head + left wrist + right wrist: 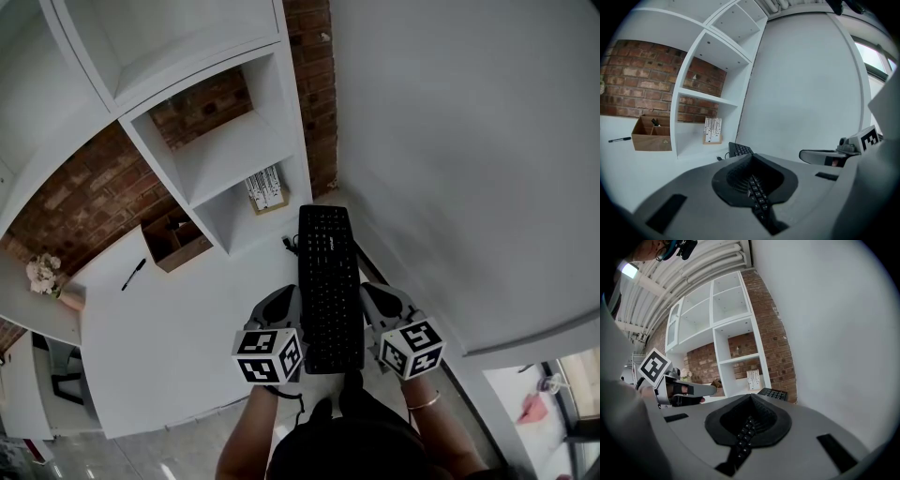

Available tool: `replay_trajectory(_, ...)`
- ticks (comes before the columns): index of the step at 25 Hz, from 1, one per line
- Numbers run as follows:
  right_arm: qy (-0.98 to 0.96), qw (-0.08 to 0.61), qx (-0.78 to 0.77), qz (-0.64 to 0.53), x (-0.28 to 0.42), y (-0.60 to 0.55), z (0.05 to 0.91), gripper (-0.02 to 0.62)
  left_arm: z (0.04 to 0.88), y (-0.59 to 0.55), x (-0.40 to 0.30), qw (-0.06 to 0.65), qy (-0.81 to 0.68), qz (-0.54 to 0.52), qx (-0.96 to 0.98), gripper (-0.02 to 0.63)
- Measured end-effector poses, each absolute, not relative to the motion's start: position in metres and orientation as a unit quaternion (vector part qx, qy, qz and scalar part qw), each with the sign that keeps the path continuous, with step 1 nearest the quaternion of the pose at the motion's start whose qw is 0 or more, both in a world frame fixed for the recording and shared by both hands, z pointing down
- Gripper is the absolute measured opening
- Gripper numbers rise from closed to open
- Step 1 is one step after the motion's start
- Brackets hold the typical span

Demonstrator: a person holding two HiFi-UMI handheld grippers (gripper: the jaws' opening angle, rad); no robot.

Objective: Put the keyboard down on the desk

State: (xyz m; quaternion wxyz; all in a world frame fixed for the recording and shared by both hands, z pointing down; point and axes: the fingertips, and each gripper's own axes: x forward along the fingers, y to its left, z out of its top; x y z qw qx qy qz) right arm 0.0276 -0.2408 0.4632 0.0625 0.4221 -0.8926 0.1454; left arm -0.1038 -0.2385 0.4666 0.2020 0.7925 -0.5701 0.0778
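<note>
A black keyboard runs lengthwise away from me, over the right side of the white desk, close to the wall. My left gripper is shut on the keyboard's left edge near its near end. My right gripper is shut on the right edge opposite. In the left gripper view a row of keys shows in the slot between the jaws, and the keyboard's far end sticks out beyond. The right gripper view shows the keys pinched the same way. I cannot tell whether the keyboard touches the desk.
A white shelf unit stands at the back of the desk against a brick wall, with a striped card in its lowest bay. A cardboard box, a pen and dried flowers lie to the left. A keyboard cable trails by the shelf.
</note>
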Motion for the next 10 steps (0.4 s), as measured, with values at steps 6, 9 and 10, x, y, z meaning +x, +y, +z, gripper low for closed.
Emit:
replay_trajectory(6,-0.892,0.060,0.425,0.143,0.0323,-0.2400,0.4613,0.005,0.4665,-0.2373,-0.1041,0.203,-0.573,0.075,0.791,0.009)
replay_trajectory(9,-0.891,0.061,0.426,0.144,0.0345,-0.2390,0.4613,0.005,0.4664,-0.2364,-0.1038,0.204,-0.573,0.075,0.790,0.009)
replay_trajectory(10,-0.891,0.061,0.426,0.144,0.0350,-0.2387,0.4614,0.005,0.4663,-0.2361,-0.1038,0.205,-0.574,0.074,0.790,0.009)
